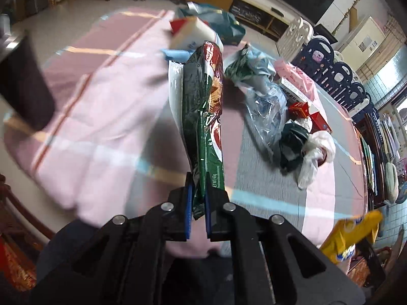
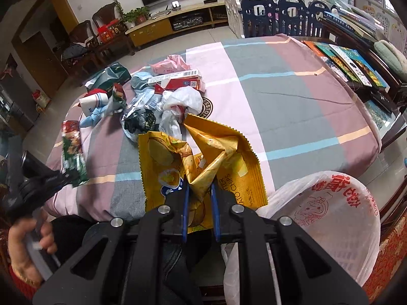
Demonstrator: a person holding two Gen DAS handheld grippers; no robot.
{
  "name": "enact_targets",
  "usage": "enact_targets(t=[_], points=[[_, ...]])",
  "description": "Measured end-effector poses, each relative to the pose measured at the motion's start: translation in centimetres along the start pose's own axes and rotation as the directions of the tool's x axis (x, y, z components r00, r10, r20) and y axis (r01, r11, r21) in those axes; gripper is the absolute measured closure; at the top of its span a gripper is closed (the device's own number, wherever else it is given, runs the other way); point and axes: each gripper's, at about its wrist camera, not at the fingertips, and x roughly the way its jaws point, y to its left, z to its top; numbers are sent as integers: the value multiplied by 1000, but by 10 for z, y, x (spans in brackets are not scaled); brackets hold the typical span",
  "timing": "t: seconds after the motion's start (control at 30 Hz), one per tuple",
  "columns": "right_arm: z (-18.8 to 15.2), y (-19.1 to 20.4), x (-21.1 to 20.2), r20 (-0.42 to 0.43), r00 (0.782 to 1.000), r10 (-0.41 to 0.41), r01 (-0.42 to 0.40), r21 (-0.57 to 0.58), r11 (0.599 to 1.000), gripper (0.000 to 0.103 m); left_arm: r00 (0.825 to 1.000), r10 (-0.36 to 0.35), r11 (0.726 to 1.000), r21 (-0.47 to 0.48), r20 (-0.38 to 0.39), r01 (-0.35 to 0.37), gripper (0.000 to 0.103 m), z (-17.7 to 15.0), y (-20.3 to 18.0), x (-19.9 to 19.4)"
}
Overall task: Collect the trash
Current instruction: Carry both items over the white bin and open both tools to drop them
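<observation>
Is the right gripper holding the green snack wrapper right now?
No, the right gripper is shut on the yellow chip bag; the green snack wrapper is clamped in the left gripper.

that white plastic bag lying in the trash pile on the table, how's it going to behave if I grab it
The white plastic bag looks thin and crumpled, so it will probably go limp and dangle from whatever corner is pinched. It seems very light, likely lifting without effort. It lies against the red boxes and the clear wrapper, so it may drag neighbours along.
</observation>
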Motion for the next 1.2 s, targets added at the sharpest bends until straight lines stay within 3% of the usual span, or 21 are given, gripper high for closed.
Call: enact_targets(t=[0.13,0.27,0.47,0.7,0.9,1.07,1.2], points=[[-3,13,-15,26,1000,-7,8,-41,999,87,994,1,996,83,109,-10,94,-24,-9,-61],[-1,27,-30,37,999,-14,16,-60,998,87,979,-67,989,145,191,39,94,-40,-21,-109],[3,41,-75,122,993,-12,23,-87,996,87,958,-159,973,204,240,110,94,-55,-44,-150],[5,7,-126,201,979,-24,31,-31,999,87,943,-233,948,273,237,165,94,-75,-66,-170],[-10,-40,-137,184,975,-127,129,2,992,87,944,-294,900,376,146,222,94,-95,-98,-161],[-34,-94,-128,113,978,-175,165,96,982,87,945,-328,842,449,-16,300,94,-122,-134,-129],[-57,-121,-103,15,985,-169,165,145,975,87,932,-322,788,500,-165,360,94,-152,-165,-101]])
